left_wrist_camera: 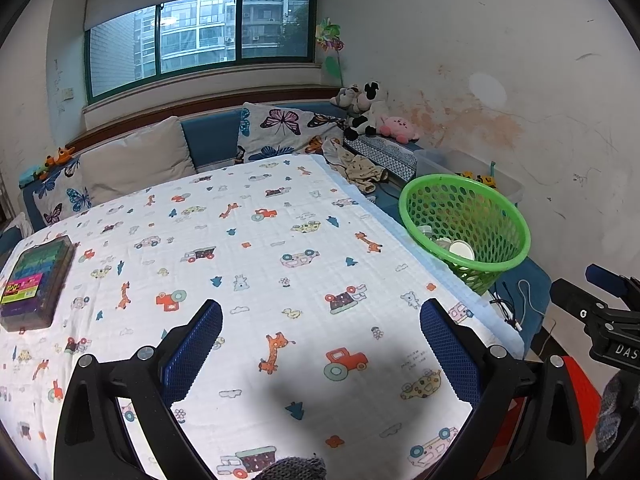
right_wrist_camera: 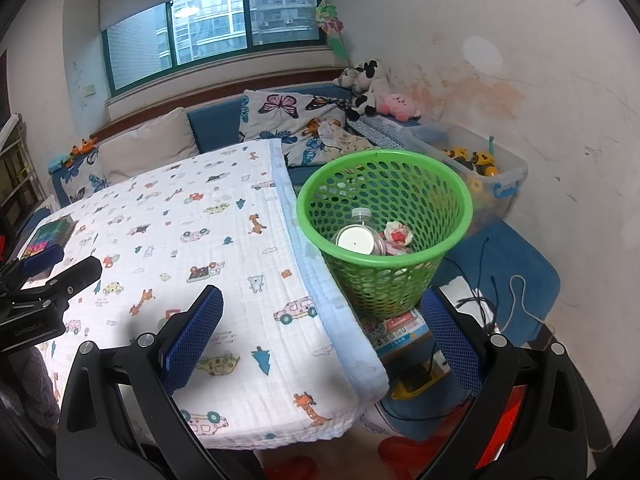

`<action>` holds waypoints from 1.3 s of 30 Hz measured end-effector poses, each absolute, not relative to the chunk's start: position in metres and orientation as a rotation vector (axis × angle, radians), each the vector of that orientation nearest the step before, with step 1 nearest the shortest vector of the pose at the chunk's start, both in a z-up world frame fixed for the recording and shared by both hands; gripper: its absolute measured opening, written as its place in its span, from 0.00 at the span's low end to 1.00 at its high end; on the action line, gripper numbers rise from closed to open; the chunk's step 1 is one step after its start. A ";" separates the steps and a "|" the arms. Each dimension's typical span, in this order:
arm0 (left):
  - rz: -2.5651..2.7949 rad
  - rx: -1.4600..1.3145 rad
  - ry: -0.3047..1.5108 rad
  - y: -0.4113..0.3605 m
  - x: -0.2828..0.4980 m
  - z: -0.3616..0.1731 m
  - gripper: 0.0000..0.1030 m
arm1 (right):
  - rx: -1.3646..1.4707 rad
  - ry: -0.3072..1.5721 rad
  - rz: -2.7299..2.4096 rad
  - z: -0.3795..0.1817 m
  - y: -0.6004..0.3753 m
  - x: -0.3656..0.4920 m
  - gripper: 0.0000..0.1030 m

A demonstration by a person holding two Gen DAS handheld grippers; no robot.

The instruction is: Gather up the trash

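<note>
A green perforated basket [right_wrist_camera: 456,200] stands beside the table's right edge; it also shows in the left wrist view [left_wrist_camera: 516,220]. Inside it lie a clear plastic bottle [right_wrist_camera: 357,236] and a crumpled red-and-white wrapper [right_wrist_camera: 398,234]. My left gripper [left_wrist_camera: 320,324] is open and empty above the table's patterned cloth [left_wrist_camera: 248,240]. My right gripper [right_wrist_camera: 322,312] is open and empty, over the table's right edge, in front of the basket. The left gripper also shows at the left of the right wrist view [right_wrist_camera: 52,280].
A colourful box [left_wrist_camera: 36,284] lies on the table's left side. Behind the table is a blue sofa with butterfly cushions [left_wrist_camera: 280,128] and plush toys [left_wrist_camera: 368,112]. A clear bin of toys [right_wrist_camera: 480,164] stands by the wall. Cables [right_wrist_camera: 488,300] lie on a blue mat.
</note>
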State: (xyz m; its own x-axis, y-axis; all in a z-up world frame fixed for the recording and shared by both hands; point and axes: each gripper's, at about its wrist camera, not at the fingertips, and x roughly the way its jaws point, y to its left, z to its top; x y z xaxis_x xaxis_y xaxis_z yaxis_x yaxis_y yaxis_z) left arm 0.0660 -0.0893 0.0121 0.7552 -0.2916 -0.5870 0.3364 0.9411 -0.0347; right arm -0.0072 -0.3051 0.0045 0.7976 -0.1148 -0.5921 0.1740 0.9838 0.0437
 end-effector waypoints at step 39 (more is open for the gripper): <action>-0.274 0.045 0.630 -0.079 0.060 0.009 0.93 | 0.073 0.626 -0.091 0.002 -0.292 -0.001 0.96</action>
State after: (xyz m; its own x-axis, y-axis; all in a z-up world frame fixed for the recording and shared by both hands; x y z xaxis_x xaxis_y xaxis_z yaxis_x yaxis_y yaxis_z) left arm 0.0605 -0.0792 0.0094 0.7730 -0.2390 -0.5877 0.2665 0.9630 -0.0410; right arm -0.0012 -0.2921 0.0018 0.8064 -0.0630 -0.5880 0.1075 0.9934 0.0409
